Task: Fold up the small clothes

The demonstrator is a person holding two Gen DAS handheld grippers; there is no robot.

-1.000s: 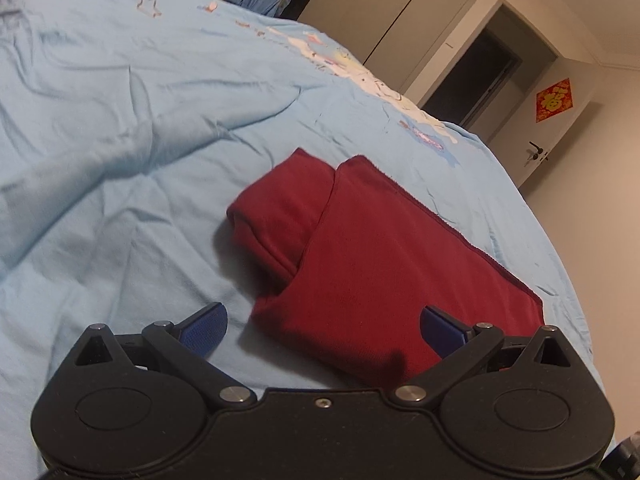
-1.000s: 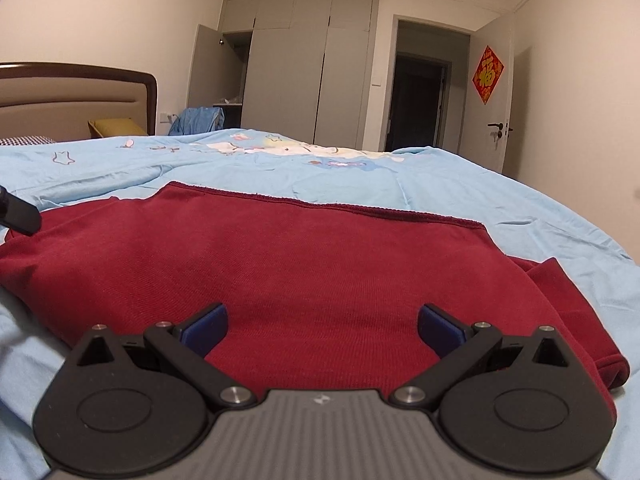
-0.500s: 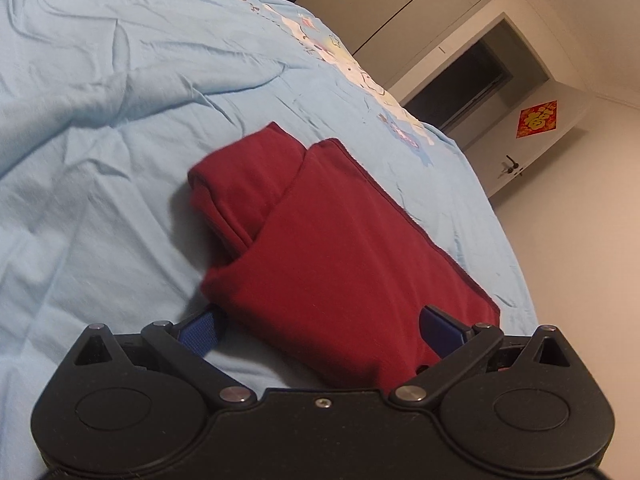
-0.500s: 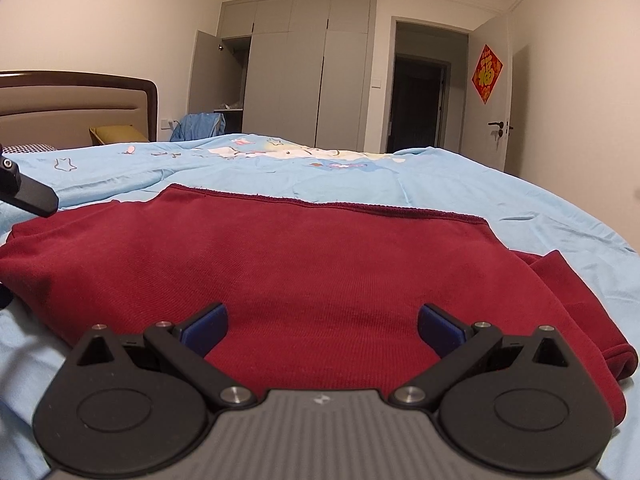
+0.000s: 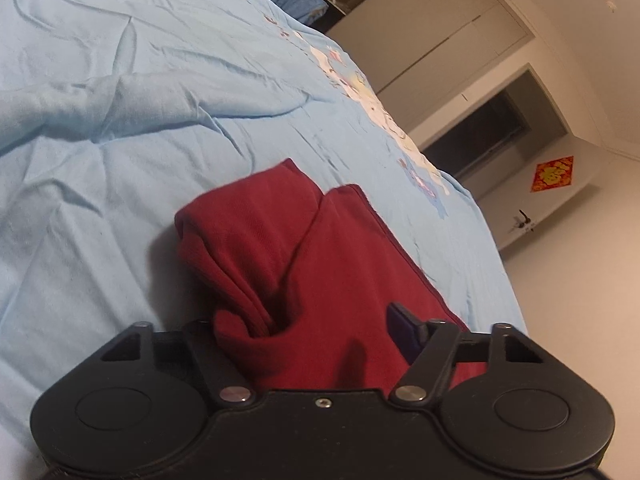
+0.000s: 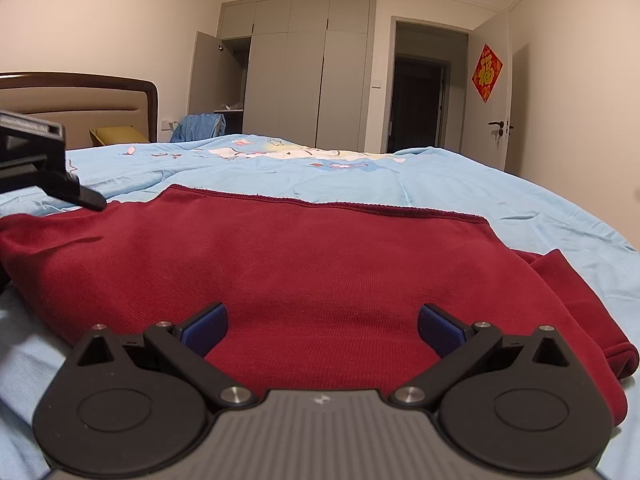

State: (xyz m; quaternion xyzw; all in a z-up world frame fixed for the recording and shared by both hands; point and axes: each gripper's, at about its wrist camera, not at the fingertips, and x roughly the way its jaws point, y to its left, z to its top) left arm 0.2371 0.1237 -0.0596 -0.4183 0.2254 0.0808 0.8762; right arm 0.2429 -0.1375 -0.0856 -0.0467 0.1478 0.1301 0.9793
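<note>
Your left gripper (image 5: 316, 332) straddles the folded dark red knit garment (image 5: 304, 264), jaws wide; its length runs ahead-right. Right gripper (image 6: 322, 326) gapes too.

my tongs are black with blue pads (image 6: 206, 327); the garment (image 6: 300, 272) is plain dark red; the bedspread (image 5: 120, 120) is pale blue with pastel cartoon prints; the door ornament (image 6: 487, 72) is red and gold.

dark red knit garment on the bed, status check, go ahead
Left hand-held gripper open, straddling the dark red knit garment's corner. Right hand-held gripper open over its near edge. Nothing in the way on the light blue bedsheet.
</note>
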